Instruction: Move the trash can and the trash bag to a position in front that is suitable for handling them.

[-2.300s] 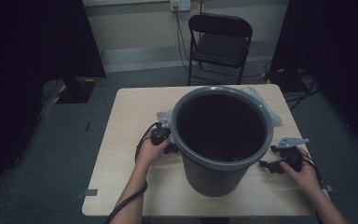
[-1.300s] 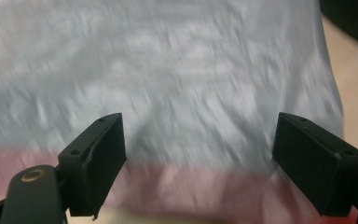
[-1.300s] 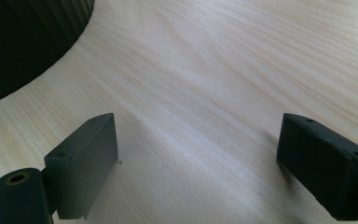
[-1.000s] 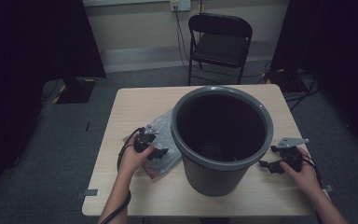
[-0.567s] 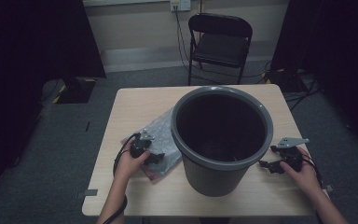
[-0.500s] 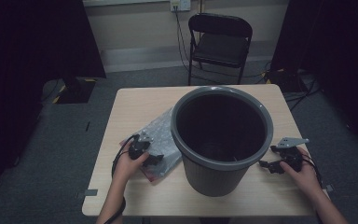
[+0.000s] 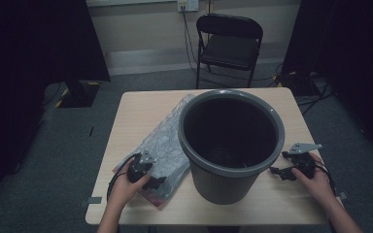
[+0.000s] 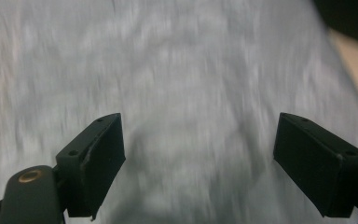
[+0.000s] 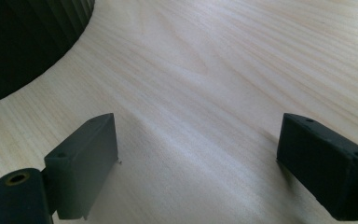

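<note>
Forearms enter from the near edge of the tabletop [image 7: 141,104], one on each side of the bucket [image 7: 230,145]; the left hand [image 7: 126,187] lies near the near-left corner, knuckles up, with the left gripper [image 7: 156,181] pointed toward the bucket's base; the right hand [image 7: 315,177] rests near the near-right corner, with the right gripper [image 7: 276,171] held low and level, pointed at the bucket's wall.

Left gripper: jaws stand wide apart and clamp nothing; in the left gripper view the plastic bag [image 8: 191,93] spreads across the space beyond and between the two black jaws, blurred; whether the pads touch the film cannot be told. In the high view the bag [image 7: 167,141] lies flat along the left half of the tabletop, running from beside the bucket's far-left rim down to the near-left corner; its near end lies under the left gripper, and its right edge meets the bucket's wall.

Right gripper: jaws stand wide apart with only bare wood between them; in the right gripper view the ribbed bucket wall [image 9: 23,42] rises at the upper left, just ahead of the jaws and apart from them.

Count: one bucket, upright, at the middle of the tabletop toward its near edge; one plastic bag; two grippers; one folding chair [image 7: 229,41] on the floor beyond the far edge.
</note>
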Demonstrator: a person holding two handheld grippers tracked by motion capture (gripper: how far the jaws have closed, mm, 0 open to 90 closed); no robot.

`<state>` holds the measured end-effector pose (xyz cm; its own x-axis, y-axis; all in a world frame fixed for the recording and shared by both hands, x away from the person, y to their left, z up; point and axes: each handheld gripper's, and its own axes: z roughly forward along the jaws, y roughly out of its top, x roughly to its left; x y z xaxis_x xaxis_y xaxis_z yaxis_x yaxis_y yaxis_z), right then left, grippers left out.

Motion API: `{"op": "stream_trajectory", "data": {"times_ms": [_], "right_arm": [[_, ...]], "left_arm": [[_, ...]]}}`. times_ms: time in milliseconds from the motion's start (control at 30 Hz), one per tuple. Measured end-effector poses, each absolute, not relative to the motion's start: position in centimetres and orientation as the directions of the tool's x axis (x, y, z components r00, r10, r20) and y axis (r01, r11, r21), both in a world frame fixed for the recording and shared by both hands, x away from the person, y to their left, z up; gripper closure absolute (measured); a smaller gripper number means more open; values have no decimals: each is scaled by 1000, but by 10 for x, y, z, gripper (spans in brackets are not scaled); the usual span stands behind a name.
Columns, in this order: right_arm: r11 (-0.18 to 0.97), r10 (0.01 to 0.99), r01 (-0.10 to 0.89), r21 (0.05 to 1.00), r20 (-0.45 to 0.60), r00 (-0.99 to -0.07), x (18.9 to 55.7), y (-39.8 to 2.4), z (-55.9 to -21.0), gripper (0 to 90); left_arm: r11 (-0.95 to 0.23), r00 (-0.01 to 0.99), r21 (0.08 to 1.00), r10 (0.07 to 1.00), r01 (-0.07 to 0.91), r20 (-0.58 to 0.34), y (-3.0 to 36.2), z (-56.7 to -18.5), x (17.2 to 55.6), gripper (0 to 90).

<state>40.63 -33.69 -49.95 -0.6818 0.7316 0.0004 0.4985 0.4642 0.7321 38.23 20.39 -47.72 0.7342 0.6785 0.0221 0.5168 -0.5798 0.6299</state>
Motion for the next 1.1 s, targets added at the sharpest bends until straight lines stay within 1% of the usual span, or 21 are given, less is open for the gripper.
{"op": "stream_trajectory", "data": {"times_ms": [67, 100, 133, 233, 267, 300, 333, 400, 467, 533, 567, 667, 900, 1000, 1100], "right_arm": [[465, 731, 498, 732, 0, -682, 406, -337, -500, 116], [465, 731, 498, 732, 0, -682, 406, -337, -500, 116], [465, 731, 498, 732, 0, -682, 406, -337, -500, 116], [464, 731, 498, 732, 0, -682, 406, -337, -500, 116], [465, 731, 498, 732, 0, -682, 406, -337, -500, 116], [464, 731, 498, 732, 0, -682, 406, -337, -500, 116], [465, 731, 498, 732, 0, -682, 406, -337, -500, 116], [464, 731, 498, 733, 1, -682, 406, -337, -500, 116], [465, 730, 498, 733, 1, -683, 406, -337, -500, 116], [465, 730, 497, 733, 1, -683, 406, -337, -500, 116], [465, 730, 497, 732, 0, -683, 406, -337, -500, 116], [466, 730, 497, 732, 0, -683, 406, -337, -500, 116], [466, 730, 497, 732, -1, -683, 406, -337, -500, 116], [466, 730, 497, 732, -1, -684, 406, -337, -500, 116], [466, 730, 497, 732, -1, -683, 406, -337, -500, 116]], "left_arm": [[-567, 738, 666, 674, 485, 37, 191, -472, 399, 158], [-567, 738, 666, 674, 485, 37, 191, -472, 399, 158], [-564, 741, 680, 670, 468, 45, 179, -469, 414, 158], [-562, 746, 692, 663, 452, 52, 168, -471, 425, 159], [-571, 758, 688, 651, 447, 47, 157, -475, 432, 160], [-571, 758, 688, 651, 447, 47, 157, -475, 432, 161], [-589, 772, 676, 634, 443, 48, 148, -480, 435, 161], [-586, 777, 681, 629, 439, 41, 144, -483, 436, 162], [-601, 780, 661, 625, 449, 38, 141, -489, 436, 162], [-586, 775, 672, 631, 453, 28, 142, -492, 437, 161], [-567, 770, 678, 639, 468, 3, 142, -493, 436, 153], [-558, 768, 695, 640, 453, 13, 147, -495, 435, 152], [-530, 736, 697, 677, 483, 5, 153, -495, 431, 150], [-506, 707, 706, 707, 496, 10, 159, -496, 430, 150], [-502, 700, 701, 714, 507, 5, 166, -496, 430, 150]]}}
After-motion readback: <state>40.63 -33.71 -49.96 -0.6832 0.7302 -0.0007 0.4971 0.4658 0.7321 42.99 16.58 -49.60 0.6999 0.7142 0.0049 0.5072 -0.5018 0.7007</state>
